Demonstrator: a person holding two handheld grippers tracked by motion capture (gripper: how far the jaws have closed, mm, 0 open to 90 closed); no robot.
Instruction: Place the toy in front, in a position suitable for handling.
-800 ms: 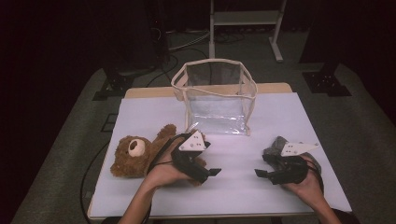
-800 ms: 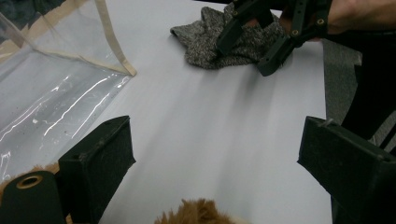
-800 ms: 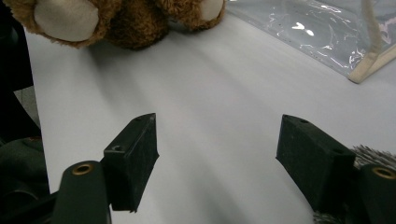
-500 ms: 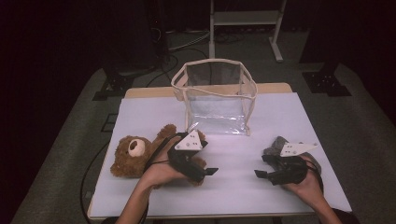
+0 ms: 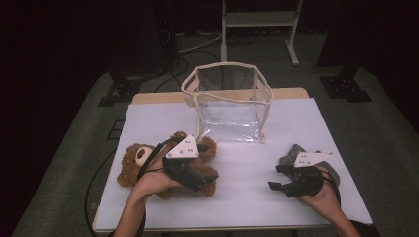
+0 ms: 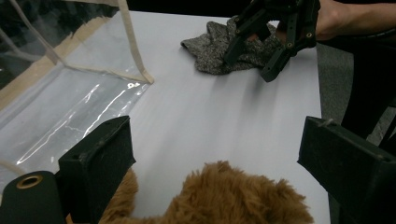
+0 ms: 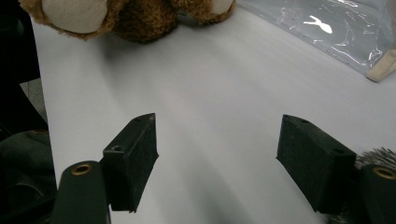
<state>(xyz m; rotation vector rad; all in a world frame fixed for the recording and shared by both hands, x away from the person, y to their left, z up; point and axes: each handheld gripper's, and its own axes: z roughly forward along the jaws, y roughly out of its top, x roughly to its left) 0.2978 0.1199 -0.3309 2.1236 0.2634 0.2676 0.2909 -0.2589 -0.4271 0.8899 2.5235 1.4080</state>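
On the desk [image 5: 247, 168], the teddy bear [image 5: 148, 163] lies right under your open left hand-held gripper [image 5: 210, 178]; nothing is held yet.

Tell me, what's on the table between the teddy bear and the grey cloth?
Nothing: in the high view, bare white table separates the teddy bear from the grey cloth.

Two bare forearms reach in from the near edge. The left hand [image 5: 150, 181] holds the left gripper [image 5: 210, 178] low and level, its fingers [image 6: 100, 151] spread wide apart. The right hand [image 5: 323, 195] holds the right gripper [image 5: 275, 186] pointing left, its fingers [image 7: 133, 149] likewise wide apart with nothing between them.
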